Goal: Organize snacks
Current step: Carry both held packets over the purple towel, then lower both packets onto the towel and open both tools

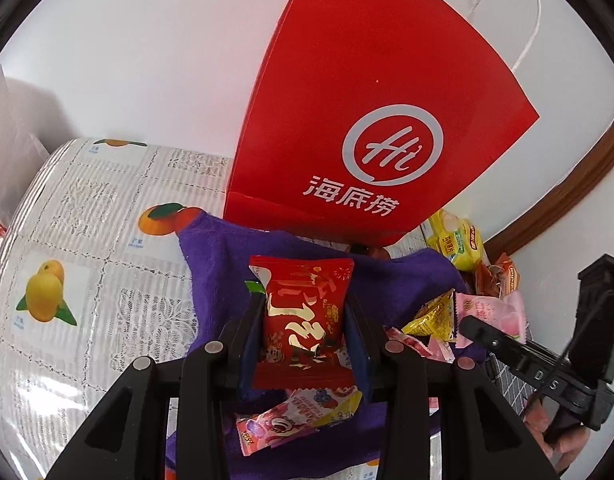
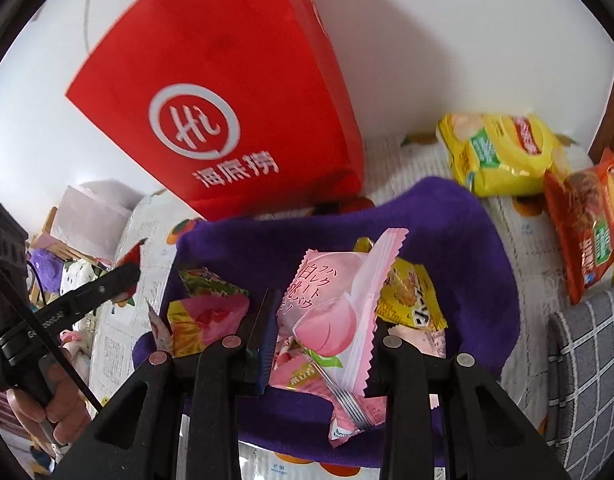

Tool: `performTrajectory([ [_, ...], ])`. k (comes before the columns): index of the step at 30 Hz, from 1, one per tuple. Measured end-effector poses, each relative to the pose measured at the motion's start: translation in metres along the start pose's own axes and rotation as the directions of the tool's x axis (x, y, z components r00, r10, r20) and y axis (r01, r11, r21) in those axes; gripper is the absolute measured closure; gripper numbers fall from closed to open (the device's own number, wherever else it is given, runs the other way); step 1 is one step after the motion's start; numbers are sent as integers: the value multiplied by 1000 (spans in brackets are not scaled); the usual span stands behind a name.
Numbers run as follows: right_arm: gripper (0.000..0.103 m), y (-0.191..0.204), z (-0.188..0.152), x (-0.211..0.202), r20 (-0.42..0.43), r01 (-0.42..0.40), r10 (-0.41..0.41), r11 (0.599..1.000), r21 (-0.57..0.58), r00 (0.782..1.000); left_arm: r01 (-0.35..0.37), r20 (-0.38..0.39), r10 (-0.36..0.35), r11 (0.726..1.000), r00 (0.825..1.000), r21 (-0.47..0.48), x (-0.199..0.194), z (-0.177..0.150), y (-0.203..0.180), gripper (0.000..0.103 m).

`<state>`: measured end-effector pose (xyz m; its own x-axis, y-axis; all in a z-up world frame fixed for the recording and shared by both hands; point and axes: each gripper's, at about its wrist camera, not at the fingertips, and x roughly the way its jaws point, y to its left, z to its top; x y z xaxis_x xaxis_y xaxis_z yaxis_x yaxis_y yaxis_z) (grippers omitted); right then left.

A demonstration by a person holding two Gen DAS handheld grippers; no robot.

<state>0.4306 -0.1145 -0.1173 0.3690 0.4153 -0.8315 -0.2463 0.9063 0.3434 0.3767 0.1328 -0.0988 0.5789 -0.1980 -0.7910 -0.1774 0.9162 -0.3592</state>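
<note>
One red bag [image 1: 371, 92], one purple towel [image 2: 447, 216], two tongs [image 1: 305, 320].

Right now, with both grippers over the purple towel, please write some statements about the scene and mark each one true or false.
1. The left gripper holds a red snack packet in its jaws. True.
2. The right gripper holds a yellow chip bag. False: it holds a pink peach-print packet.
3. The red paper bag with white handles stands behind the purple towel. True.
4. The yellow chip bag lies on the purple towel. False: it lies beyond it, on the fruit-print tablecloth.
</note>
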Motion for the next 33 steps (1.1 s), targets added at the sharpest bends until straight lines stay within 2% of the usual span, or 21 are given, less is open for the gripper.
performTrajectory([
  [2,71,-2,-1,6,-38,-2,1,1000,-5,999,7,-3,-7,1000,1000,-3,0,0,0,67],
  [11,71,-5,-2,31,-114,1,-1,1000,0,994,32,-23,-32,999,999,14,7,-5,-8,67],
  [16,70,-2,-3,40,-142,45,-48,999,-24,989,51,-32,-51,999,998,18,8,-6,-11,67],
  [17,70,-2,-3,39,-137,54,-57,998,-23,989,50,-31,-49,999,998,20,8,-7,-11,67],
  [19,63,-2,-3,36,-130,53,-56,998,-26,990,51,-29,-51,998,998,27,8,-7,-12,67],
  [21,50,0,-3,34,-129,56,-61,997,-44,990,50,-28,-49,998,998,27,8,-8,-13,67],
  [26,45,6,-4,20,-94,114,-124,989,-97,988,35,-37,-34,999,999,19,13,-8,-12,66],
  [33,43,8,-2,-1,-34,115,-119,988,-104,992,12,-59,-11,1000,998,9,21,-9,-9,66],
])
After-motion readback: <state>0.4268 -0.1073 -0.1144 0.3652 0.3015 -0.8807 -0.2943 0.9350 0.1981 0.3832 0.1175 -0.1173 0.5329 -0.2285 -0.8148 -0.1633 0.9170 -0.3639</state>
